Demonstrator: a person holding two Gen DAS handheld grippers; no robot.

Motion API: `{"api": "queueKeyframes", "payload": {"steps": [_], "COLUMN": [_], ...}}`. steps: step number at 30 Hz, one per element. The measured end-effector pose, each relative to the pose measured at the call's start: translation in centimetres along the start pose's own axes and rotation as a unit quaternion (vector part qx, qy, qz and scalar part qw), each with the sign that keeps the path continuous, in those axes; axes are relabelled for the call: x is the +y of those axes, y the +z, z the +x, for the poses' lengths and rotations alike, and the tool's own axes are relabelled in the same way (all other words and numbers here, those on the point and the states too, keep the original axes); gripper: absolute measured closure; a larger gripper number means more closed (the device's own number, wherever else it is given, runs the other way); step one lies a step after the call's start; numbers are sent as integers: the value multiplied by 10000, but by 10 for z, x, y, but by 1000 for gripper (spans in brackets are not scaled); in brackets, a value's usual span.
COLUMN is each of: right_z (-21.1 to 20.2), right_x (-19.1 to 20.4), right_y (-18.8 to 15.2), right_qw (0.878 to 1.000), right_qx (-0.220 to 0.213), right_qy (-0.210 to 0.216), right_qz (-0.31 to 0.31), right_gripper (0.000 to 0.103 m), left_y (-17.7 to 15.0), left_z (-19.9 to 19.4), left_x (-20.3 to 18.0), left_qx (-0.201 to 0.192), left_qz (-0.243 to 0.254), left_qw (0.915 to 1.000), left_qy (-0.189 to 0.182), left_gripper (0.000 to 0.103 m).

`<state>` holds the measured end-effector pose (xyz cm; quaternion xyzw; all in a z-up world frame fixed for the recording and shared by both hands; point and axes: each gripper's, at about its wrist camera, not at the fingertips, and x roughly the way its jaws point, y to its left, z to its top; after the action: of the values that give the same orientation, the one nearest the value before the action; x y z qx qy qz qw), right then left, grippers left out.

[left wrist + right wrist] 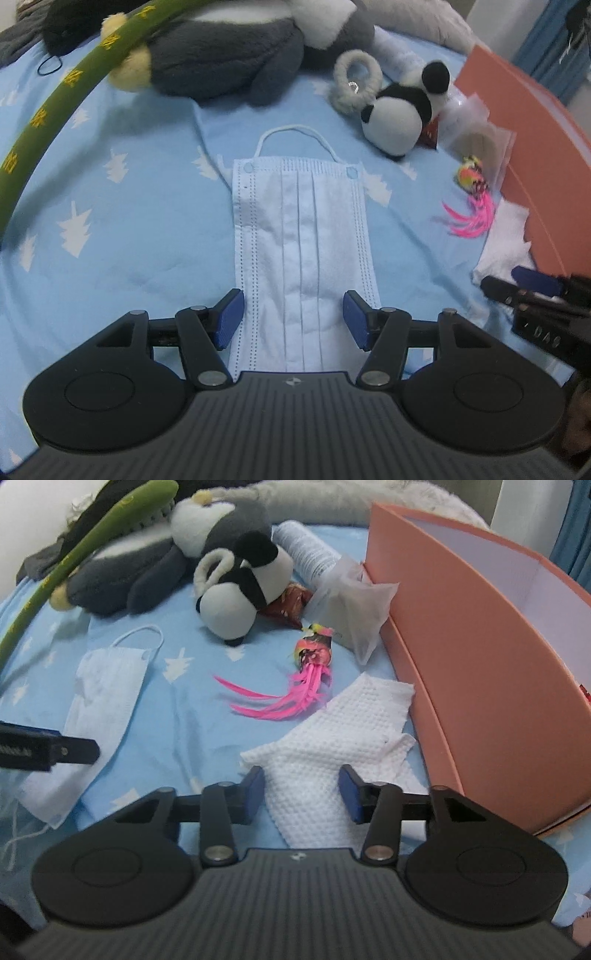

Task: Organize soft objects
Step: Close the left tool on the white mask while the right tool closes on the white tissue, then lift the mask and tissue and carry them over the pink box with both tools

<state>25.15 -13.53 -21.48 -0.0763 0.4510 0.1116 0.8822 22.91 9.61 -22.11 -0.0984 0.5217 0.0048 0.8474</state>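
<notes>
A light blue face mask [301, 236] lies flat on the blue tree-print sheet [110, 206]. My left gripper [293, 317] is open, its blue pads either side of the mask's near end. A white paper towel [332, 738] lies beside the salmon box [480, 672]. My right gripper [302, 794] is open over the towel's near part. The mask also shows in the right wrist view [99, 701], with the left gripper's finger [70, 751] on it. A small panda plush [399, 114], a pink feather toy [306, 672] and a grey plush [221, 55] lie further back.
A green curved stick [55, 110] arcs over the left side. A grey fuzzy ring [356, 79], a white roll [306, 550], a clear plastic bag [351, 605] and a brown wrapper [291, 605] sit near the panda. The open box bounds the right side.
</notes>
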Motion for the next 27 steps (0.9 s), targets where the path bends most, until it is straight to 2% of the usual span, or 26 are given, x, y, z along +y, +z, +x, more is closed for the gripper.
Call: {"api": "queueKeyframes", "payload": {"steps": [4, 6, 9, 10, 12, 13, 15, 20, 27], "right_z": [1, 2, 2, 1, 0, -1, -3, -20, -52], "right_x": [4, 3, 0, -1, -3, -4, -6, -10, -14], "right_y": [9, 11, 13, 14, 13, 12, 10, 0, -10], "right_qw": [9995, 9992, 9990, 9990, 9991, 9992, 9994, 9991, 9960], "right_qx": [297, 374, 415, 407, 366, 331, 237, -83, -543], "right_qy": [46, 74, 142, 160, 187, 208, 251, 415, 695], "right_qz": [-38, -72, -24, -15, -48, -44, -34, 53, 149], "right_gripper": [74, 80, 83, 86, 88, 89, 89, 90, 91], "left_y": [6, 8, 8, 7, 3, 1, -3, -14, -29], "left_z": [4, 4, 3, 3, 2, 1, -3, -21, -61], "left_x": [-6, -5, -7, -6, -7, -7, -5, -1, -10], "left_qx": [208, 278, 276, 250, 130, 68, -35, -422, -943], "left_qz": [104, 29, 72, 11, 65, 97, -13, -341, -610], "left_qw": [9996, 9995, 9993, 9995, 9996, 9995, 9997, 9985, 9936], "left_qy": [169, 165, 225, 195, 262, 282, 229, 59, -107], "left_gripper": [42, 49, 61, 62, 71, 86, 94, 98, 99]}}
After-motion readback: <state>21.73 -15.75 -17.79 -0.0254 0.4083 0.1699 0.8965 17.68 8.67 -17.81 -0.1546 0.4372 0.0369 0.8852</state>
